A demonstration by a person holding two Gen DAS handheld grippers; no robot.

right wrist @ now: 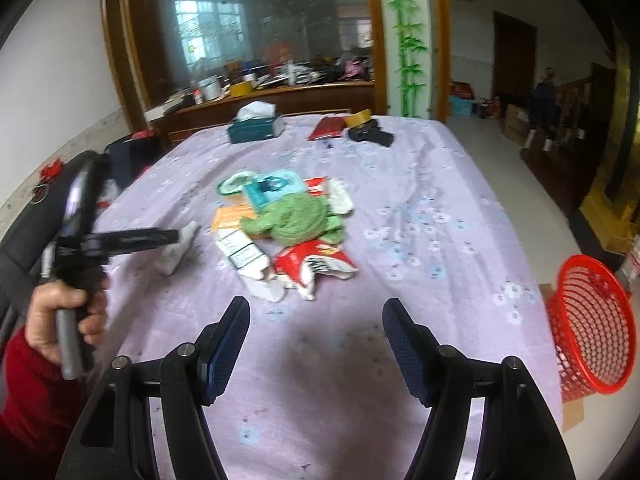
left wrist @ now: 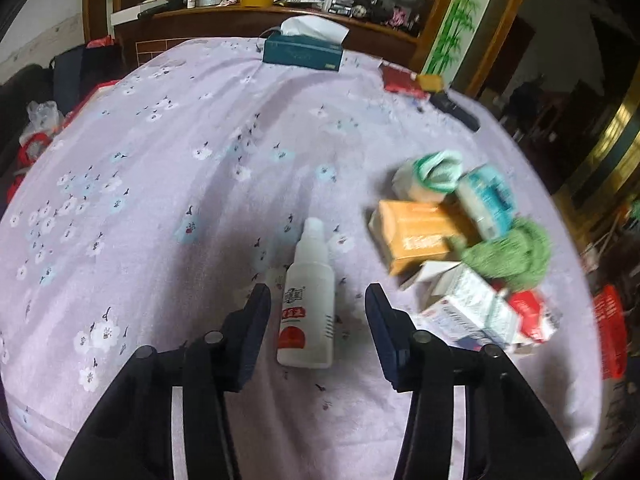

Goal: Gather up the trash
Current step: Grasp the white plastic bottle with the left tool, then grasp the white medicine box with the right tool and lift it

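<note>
Over the near part of the table [left wrist: 168, 128], your left gripper [left wrist: 318, 300] tilts down, jaws part open around the lying white bottle [left wrist: 308, 304], pads not touching it. Your right gripper [right wrist: 316, 316] hangs wide and empty. The trash pile [right wrist: 288, 224] (boxes, green cloth) sits mid-table; the red basket [right wrist: 592, 320] stands off its right edge.

Bare cloth [right wrist: 312, 360] lies open under my right gripper [right wrist: 316, 322]. My left gripper [left wrist: 318, 300] straddles the bottle [left wrist: 308, 300], gaps both sides. The trash pile [left wrist: 460, 248] crowds its right; left stays free.
</note>
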